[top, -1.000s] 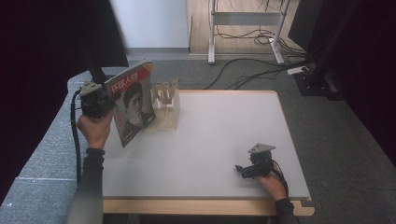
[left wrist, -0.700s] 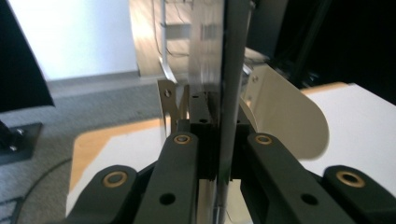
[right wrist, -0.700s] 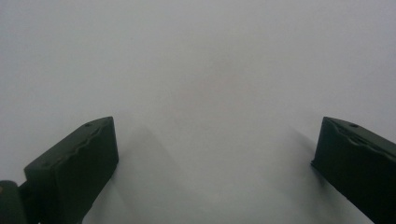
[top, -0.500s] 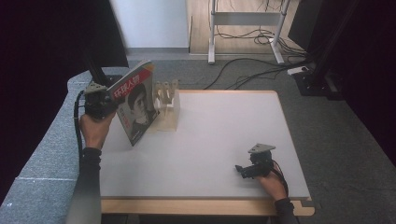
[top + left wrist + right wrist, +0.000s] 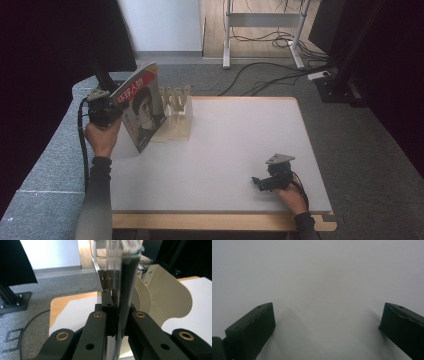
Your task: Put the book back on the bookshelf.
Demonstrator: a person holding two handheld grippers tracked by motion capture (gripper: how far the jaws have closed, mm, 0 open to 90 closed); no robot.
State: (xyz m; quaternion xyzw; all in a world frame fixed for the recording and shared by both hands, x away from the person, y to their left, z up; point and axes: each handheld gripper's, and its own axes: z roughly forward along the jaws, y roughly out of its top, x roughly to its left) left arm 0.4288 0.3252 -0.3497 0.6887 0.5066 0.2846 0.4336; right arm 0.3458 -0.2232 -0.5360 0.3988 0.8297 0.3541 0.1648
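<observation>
Lifted a shade higher and tipped further back over the last second, the magazine (image 5: pixel 141 107) now stands on edge at the table's (image 5: pixel 240 135) far left corner, its cover facing the camera, just beside the pale slotted rack (image 5: pixel 176 114). From the high view, the left gripper (image 5: pixel 102 106) pinches the magazine's spine side, while the right gripper (image 5: pixel 264 181) has not moved from the near right of the tabletop.

From the left gripper view, both black jaws are clenched on the magazine's edge (image 5: pixel 125 290), with a cream divider of the rack (image 5: pixel 160 295) close behind it. That suggests the magazine is being lined up for a slot, not yet seated.

From the right gripper view, the jaws stand wide apart over bare white tabletop, grasping nothing.
</observation>
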